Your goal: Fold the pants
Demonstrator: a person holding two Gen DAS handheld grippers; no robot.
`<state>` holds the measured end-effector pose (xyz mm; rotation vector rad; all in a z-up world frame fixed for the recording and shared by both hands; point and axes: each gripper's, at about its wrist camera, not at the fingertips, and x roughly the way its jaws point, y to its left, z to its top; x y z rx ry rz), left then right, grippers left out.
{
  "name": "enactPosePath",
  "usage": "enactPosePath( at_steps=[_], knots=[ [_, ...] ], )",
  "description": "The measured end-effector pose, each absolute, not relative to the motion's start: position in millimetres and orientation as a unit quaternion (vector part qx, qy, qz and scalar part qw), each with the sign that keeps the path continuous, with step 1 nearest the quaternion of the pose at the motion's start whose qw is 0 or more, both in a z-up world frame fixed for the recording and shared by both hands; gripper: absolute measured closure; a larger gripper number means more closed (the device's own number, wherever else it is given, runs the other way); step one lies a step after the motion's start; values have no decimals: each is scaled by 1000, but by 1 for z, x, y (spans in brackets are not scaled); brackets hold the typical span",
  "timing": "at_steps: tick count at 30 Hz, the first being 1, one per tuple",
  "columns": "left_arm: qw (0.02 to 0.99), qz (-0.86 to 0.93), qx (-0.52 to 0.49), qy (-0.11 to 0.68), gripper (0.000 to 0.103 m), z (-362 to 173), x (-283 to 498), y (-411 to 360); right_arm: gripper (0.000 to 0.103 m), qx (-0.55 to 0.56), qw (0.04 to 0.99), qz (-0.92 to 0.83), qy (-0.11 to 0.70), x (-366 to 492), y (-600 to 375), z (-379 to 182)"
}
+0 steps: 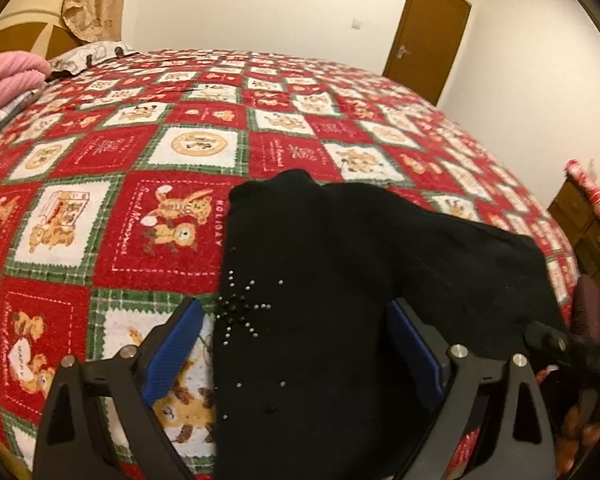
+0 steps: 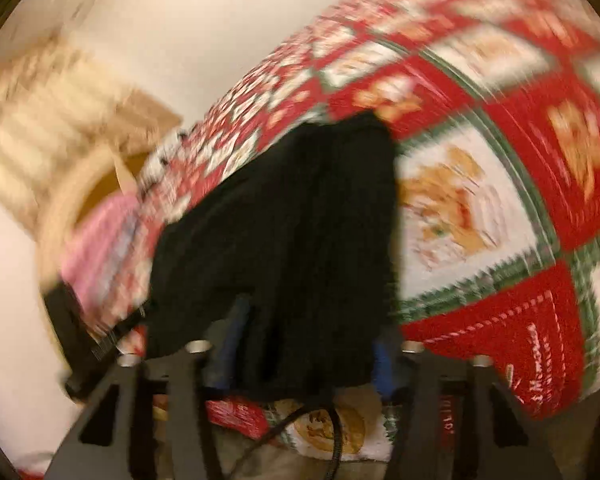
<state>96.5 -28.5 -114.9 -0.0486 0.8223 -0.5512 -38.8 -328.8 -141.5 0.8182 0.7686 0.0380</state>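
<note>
Black pants (image 1: 340,280), folded into a compact bundle with a small star of studs (image 1: 240,312) on the fabric, lie on a bed covered by a red, white and green patchwork quilt (image 1: 140,152). The left hand-held gripper (image 1: 296,344) is spread wide, its blue pads (image 1: 176,344) flanking the near end of the pants without pressing them. In the blurred right wrist view, the right hand-held gripper (image 2: 304,344) seems to pinch the pants' near edge.
</note>
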Motion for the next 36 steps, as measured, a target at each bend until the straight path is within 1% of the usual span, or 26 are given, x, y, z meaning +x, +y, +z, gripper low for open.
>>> enactPosePath(
  at_steps=[2, 6, 7, 10, 12, 15, 16, 17, 18, 19, 20, 22, 24, 28, 31, 36],
  knots=[
    [875, -282, -29, 393, 7, -115, 97, -24, 62, 395, 843, 33, 364, -39, -334, -144],
    [868, -290, -35, 401, 6, -114, 96, -23, 63, 270, 885, 7, 379, -32, -304, -128],
    [865, -291, -44, 406, 5, -114, 96, -22, 63, 260, 888, 4, 379, -32, -301, -128],
    [857, -296, -71, 417, 4, -115, 98, -18, 63, 292, 880, 10, 373, -32, -309, -134],
    [856, -288, -68, 424, 6, -115, 98, -21, 63, 305, 877, 14, 372, -32, -313, -138],
    [870, -255, -5, 422, 19, -115, 92, -34, 63, 294, 879, 9, 374, -32, -310, -135],
    [871, -255, -4, 421, 30, -114, 90, -33, 63, 292, 880, 6, 375, -31, -309, -134],
    [870, -256, -17, 422, 36, -112, 90, -32, 63, 291, 880, 5, 375, -29, -308, -134],
    [870, -251, -24, 425, 46, -111, 91, -29, 62, 292, 880, 4, 374, -28, -308, -134],
    [869, -249, -28, 426, 55, -111, 92, -26, 62, 293, 880, 3, 374, -29, -310, -133],
    [868, -250, -34, 428, 57, -111, 94, -24, 62, 292, 881, 0, 373, -29, -309, -133],
    [867, -253, -38, 429, 69, -111, 93, -23, 62, 281, 884, -7, 373, -33, -305, -133],
    [869, -254, -24, 425, 77, -109, 89, -30, 62, 265, 888, -18, 375, -33, -299, -130],
    [885, -236, 53, 397, 84, -102, 74, -50, 63, 206, 900, -43, 382, -29, -285, -122],
    [891, -225, 69, 389, 85, -100, 70, -52, 64, 164, 908, -55, 381, -29, -275, -116],
    [900, -223, 75, 367, 86, -87, 62, -50, 65, 159, 910, -62, 379, -29, -276, -108]
  ],
)
